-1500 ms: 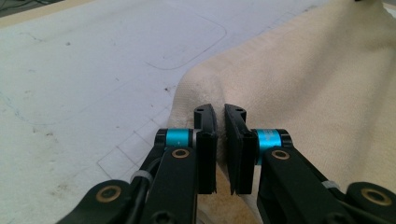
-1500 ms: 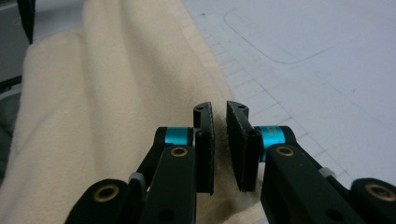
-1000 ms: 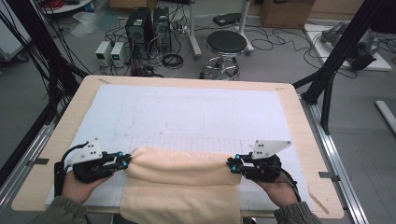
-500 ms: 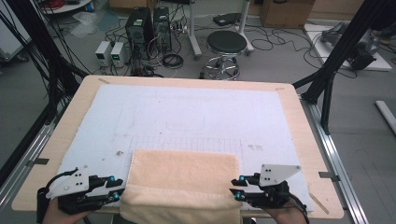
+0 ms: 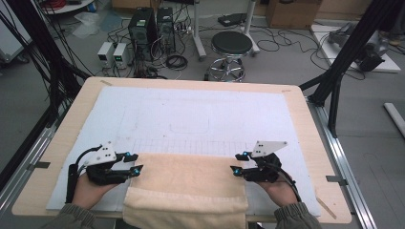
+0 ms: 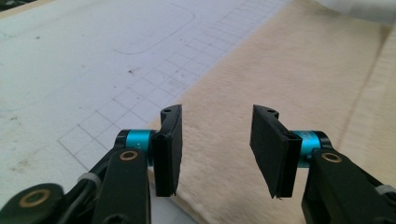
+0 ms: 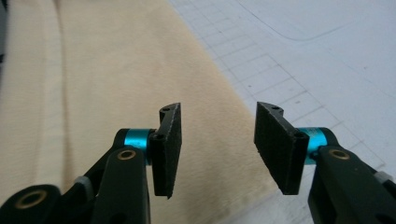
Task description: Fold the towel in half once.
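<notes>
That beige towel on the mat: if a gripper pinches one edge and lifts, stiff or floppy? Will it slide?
Probably floppy: the towel lies folded, and its near part drapes over the table edge. Likely light, since it looks like thin soft cloth. Its nap, seen in the left gripper view, suggests it would drag and bunch on the white mat rather than slide.

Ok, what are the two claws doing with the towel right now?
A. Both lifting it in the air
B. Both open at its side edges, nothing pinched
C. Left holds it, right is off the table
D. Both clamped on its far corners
B: the left claw and right claw have just been opening, and their jaws stand apart with the towel lying flat beneath, not pinched.
</notes>
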### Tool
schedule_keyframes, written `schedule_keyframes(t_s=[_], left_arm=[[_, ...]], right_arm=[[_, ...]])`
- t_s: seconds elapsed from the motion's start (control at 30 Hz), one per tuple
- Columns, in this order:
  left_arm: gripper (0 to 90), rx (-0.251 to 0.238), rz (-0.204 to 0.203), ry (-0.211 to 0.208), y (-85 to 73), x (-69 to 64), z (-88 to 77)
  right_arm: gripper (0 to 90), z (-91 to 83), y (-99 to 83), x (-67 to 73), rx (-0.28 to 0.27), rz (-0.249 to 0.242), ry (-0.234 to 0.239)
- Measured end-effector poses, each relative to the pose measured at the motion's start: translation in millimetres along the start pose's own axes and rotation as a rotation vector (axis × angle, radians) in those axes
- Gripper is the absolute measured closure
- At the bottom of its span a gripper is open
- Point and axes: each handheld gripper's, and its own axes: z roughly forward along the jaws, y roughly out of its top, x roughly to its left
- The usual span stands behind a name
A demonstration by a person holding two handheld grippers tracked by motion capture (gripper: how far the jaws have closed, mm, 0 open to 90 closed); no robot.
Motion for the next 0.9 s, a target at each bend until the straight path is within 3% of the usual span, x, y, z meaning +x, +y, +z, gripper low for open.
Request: schedule_keyframes(t_s=[0.2, 0.3, 0.57, 0.73, 0.9], left_arm=[[46.2, 0.026, -0.034, 0.037, -1.5, 13.8, 18.6], [44.7, 0.065, -0.041, 0.046, -4.6, 19.3, 23.5], [43.6, 0.128, -0.057, 0.058, -14.5, 23.2, 31.7], [43.5, 0.135, -0.055, 0.064, -15.1, 23.0, 33.3], [42.0, 0.127, -0.058, 0.095, -15.0, 24.2, 30.9]], right_arm=[[46.3, 13.3, -6.7, -13.9, 0.008, 0.018, -0.033], [43.9, 17.7, -13.5, -19.6, 0.018, 0.037, -0.038], [40.2, 30.6, -19.9, -28.4, 0.074, 0.064, -0.039], [40.0, 31.6, -21.0, -29.9, 0.073, 0.084, -0.032], [40.7, 31.2, -20.3, -28.8, 0.068, 0.073, -0.023]])
